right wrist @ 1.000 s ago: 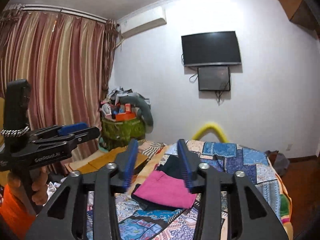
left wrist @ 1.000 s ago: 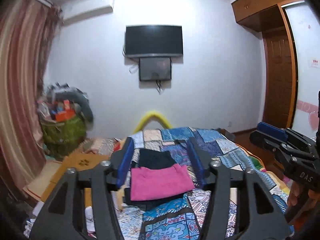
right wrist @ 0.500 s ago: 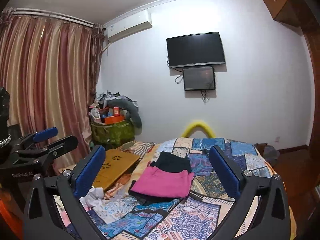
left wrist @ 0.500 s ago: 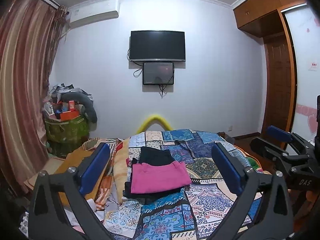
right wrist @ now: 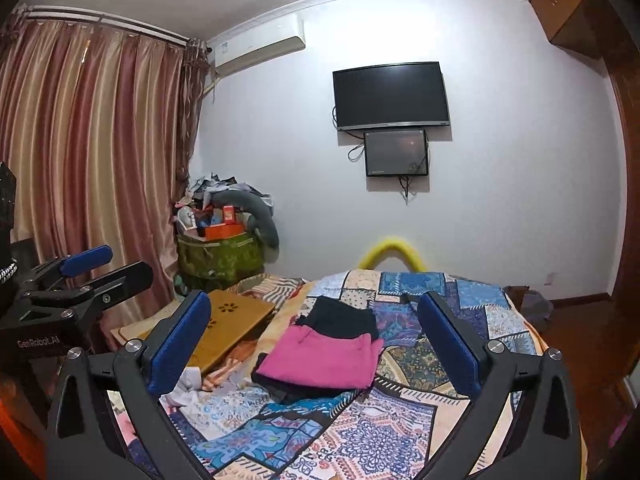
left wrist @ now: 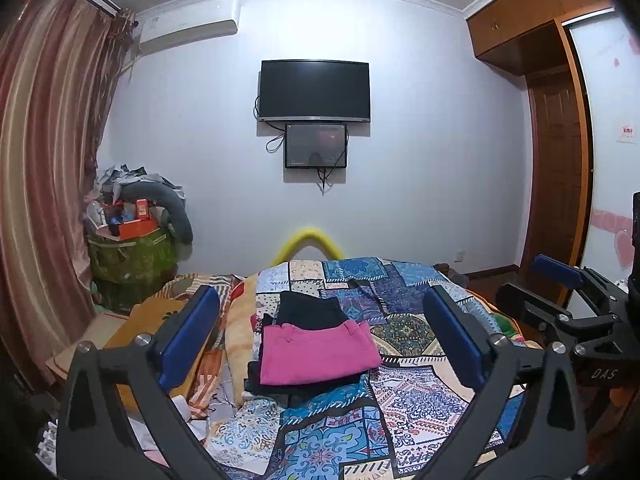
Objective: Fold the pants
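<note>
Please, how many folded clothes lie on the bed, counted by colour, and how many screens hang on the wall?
Pink folded garment: 1
Black folded garments: 2, one behind the pink one and one under it
Wall screens: 2, a large one above a small one
Total: 5

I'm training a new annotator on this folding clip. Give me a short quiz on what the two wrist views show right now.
1. True or false: the left gripper is shut on cloth.
2. Which garment lies on top of the pile: A pink, B black, C white?
3. What covers the bed?

Key: 1 false, both it and the right gripper stand open, empty. 2 A. 3 a patchwork quilt.
</note>
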Available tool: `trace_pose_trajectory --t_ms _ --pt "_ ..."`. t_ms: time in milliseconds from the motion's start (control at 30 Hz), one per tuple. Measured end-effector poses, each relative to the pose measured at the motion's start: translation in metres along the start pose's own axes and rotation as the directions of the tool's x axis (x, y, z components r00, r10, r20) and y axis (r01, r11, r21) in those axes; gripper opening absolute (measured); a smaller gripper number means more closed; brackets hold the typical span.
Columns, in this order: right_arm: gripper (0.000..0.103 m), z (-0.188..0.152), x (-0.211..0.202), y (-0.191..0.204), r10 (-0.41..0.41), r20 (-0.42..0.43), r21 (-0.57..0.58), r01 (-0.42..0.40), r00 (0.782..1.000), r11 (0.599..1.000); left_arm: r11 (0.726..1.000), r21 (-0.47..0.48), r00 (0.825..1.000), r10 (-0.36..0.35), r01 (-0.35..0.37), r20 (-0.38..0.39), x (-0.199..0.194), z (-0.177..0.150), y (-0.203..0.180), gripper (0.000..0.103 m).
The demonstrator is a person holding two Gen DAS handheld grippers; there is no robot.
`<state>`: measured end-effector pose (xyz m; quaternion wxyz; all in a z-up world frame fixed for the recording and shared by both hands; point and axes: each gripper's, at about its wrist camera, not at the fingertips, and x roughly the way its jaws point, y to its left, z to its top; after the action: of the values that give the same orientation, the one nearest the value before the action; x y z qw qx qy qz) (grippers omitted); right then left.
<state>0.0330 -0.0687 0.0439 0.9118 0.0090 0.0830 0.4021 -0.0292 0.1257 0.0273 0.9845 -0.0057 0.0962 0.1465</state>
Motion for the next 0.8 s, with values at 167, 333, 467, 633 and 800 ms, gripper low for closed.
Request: trace_pose_trajectory --t_ms 167,333,467,633,800 --pt "0.103 0.000 0.001 0.000 -0.004 -0.014 0.001 0.004 1.000 1.000 1.000 -0.008 1.000 -0.009 0.009 -0.011 0.004 -0.002 0.002 0.103" --pt "0.103 -0.001 0.000 -0.001 -0.010 -0.022 0.006 0.010 1.000 1.000 1.000 -0.015 1.000 -0.010 0.010 -0.019 0.008 -0.003 0.005 0.103" --pt "0.103 0.000 -0.002 -0.003 -0.014 -0.023 0.011 0.015 1.000 1.000 1.000 -0.020 1.000 -0.008 0.007 -0.027 0.012 -0.004 0.006 0.103" --pt "0.103 0.000 -0.002 -0.004 -0.013 -0.028 0.013 0.014 1.000 1.000 1.000 -0.022 1.000 -0.008 0.007 -0.030 0.014 -0.004 0.007 0.103" --pt "0.103 0.000 -0.003 -0.005 -0.013 -0.028 0.017 0.013 1.000 1.000 1.000 -0.016 1.000 -0.004 0.004 -0.029 0.015 -0.005 0.008 0.103"
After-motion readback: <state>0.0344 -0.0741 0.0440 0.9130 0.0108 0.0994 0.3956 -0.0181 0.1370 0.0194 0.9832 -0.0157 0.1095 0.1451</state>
